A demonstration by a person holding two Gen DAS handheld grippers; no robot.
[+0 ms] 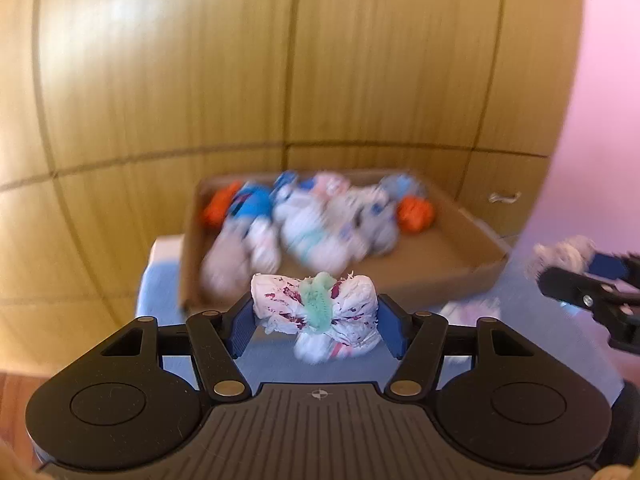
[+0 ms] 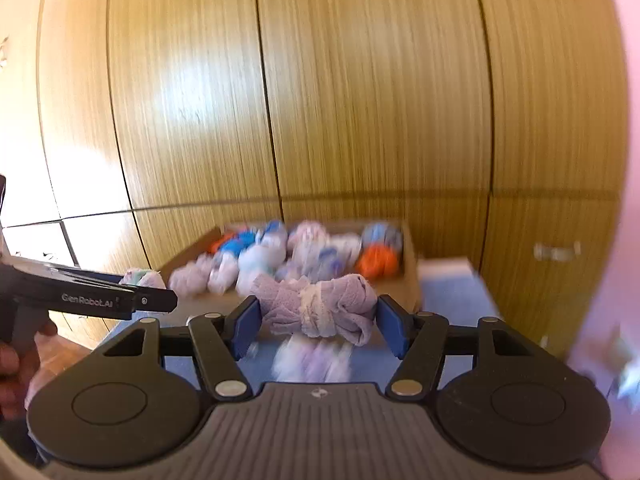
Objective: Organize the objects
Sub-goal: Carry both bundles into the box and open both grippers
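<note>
My left gripper (image 1: 316, 320) is shut on a white rolled sock bundle (image 1: 348, 300) with dark red specks and a green band, held above the blue surface. My right gripper (image 2: 318, 320) is shut on a pale lilac rolled sock bundle (image 2: 356, 304) tied with a cream band. Ahead of both stands a cardboard box (image 1: 460, 248) holding several rolled bundles in white, blue and orange (image 1: 312, 216). In the left wrist view the right gripper (image 1: 580, 284) shows at the right edge with its bundle. In the right wrist view the left gripper (image 2: 132, 292) reaches in from the left, a hand behind it.
A blue-covered surface (image 1: 540, 344) carries the box (image 2: 412, 276). More pale bundles (image 2: 312, 360) lie blurred on it below the right gripper. Wooden wardrobe panels (image 1: 200, 80) rise close behind the box. A pink wall (image 1: 608, 120) stands at the right.
</note>
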